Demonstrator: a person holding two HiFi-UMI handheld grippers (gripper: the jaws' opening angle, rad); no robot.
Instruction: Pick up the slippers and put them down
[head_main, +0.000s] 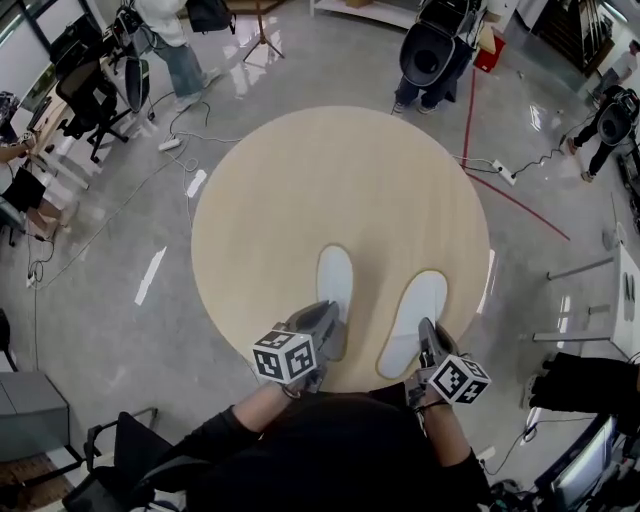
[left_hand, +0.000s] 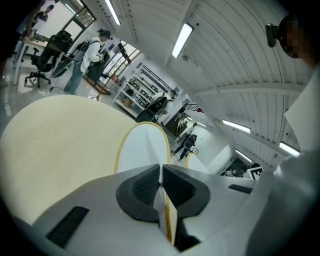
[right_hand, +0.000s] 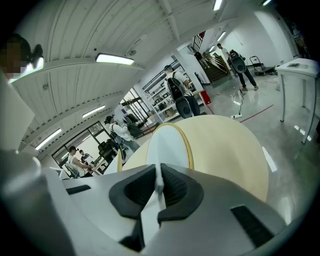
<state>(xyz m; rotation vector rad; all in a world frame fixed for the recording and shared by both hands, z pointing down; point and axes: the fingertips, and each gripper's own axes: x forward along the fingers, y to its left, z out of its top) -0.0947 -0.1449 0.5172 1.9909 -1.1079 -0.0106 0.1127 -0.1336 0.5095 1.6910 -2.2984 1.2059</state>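
White left slipper clamped in left gripper, right slipper in right gripper (by the heels). Looks like set-down on table; next, release both.

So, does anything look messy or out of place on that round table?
Nothing really stands out. The left slipper and right slipper are side by side by the table's near edge, toes slightly splayed, heels pinched by the left tool and right tool. No spills or damage show.
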